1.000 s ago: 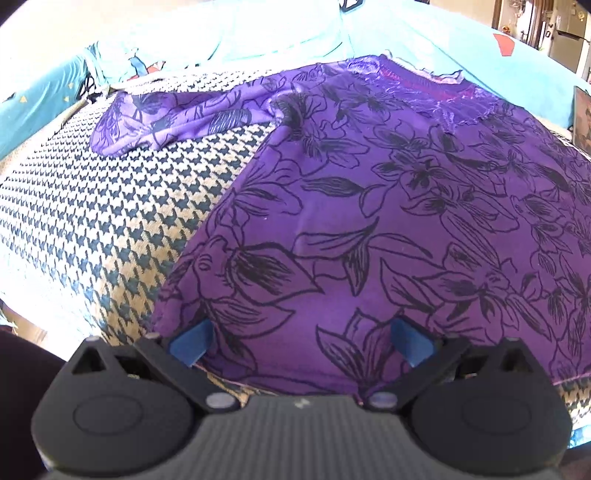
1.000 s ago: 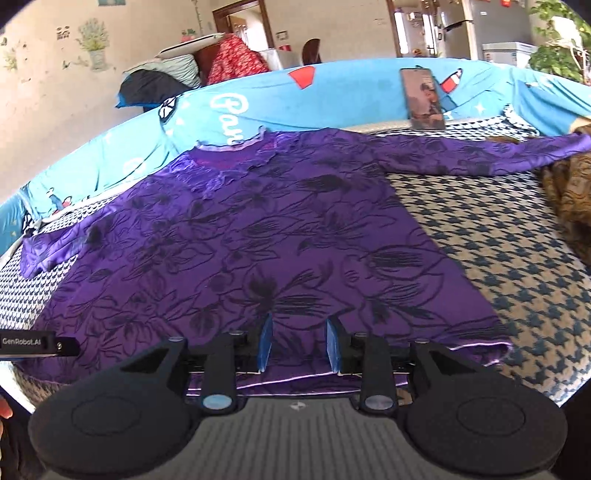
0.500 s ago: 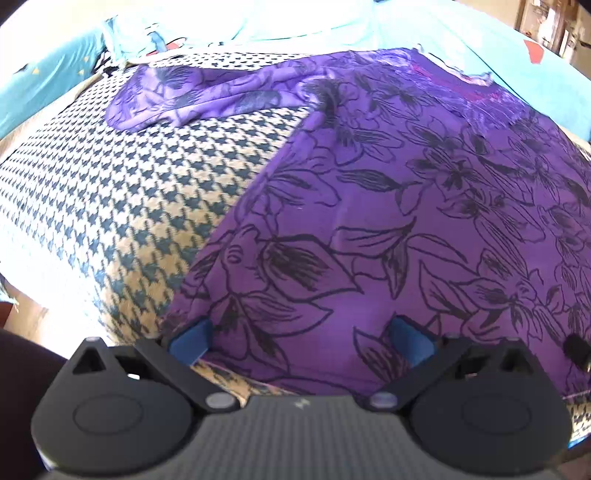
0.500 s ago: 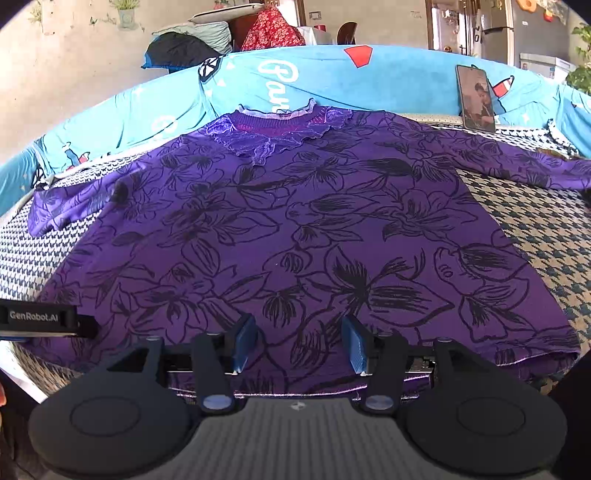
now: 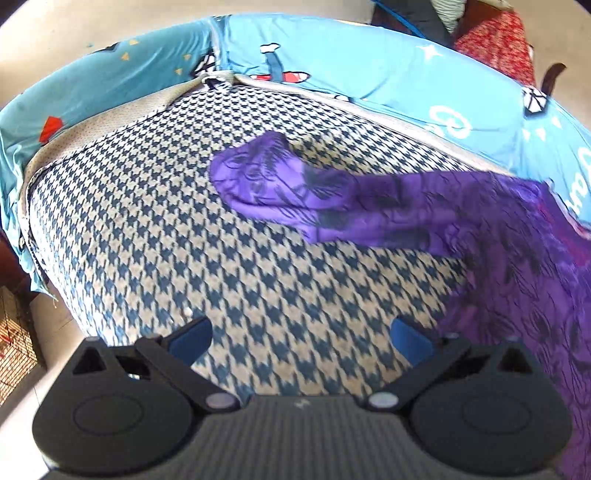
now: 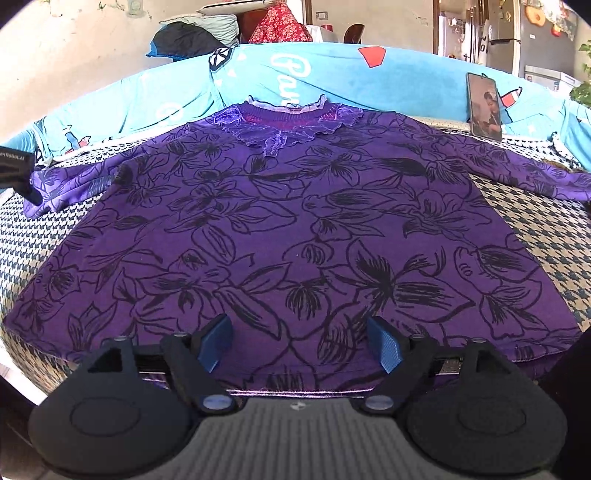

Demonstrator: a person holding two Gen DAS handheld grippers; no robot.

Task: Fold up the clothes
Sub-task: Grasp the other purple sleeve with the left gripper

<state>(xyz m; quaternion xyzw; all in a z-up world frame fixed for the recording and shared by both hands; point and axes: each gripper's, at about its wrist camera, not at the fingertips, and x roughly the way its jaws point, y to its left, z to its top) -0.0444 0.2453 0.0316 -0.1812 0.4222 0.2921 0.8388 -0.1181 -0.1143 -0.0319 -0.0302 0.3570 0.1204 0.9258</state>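
A purple blouse (image 6: 295, 229) with black flower outlines lies flat on a houndstooth-covered couch seat (image 6: 546, 229), collar at the back, both sleeves spread sideways. My right gripper (image 6: 299, 341) hovers over the hem at the front; its jaws are opening and the blue pads press on nothing. In the left wrist view the blouse's left sleeve (image 5: 295, 192) lies across the seat (image 5: 166, 229), its cuff toward the middle. My left gripper (image 5: 301, 339) stands open above bare houndstooth cloth, short of the sleeve, with nothing between its fingers. The left gripper's body (image 6: 14, 166) shows at the far left edge of the right wrist view.
A blue printed cover (image 6: 295, 74) drapes the couch back. A phone (image 6: 485, 105) leans upright against it at the right. The seat's left edge (image 5: 33, 206) drops to the floor. Piled clothes (image 6: 192, 35) sit behind the couch.
My left gripper has swung left from the blouse's lower corner to over bare seat facing the sleeve. My right gripper's jaws have widened and it has shifted toward the middle of the hem.
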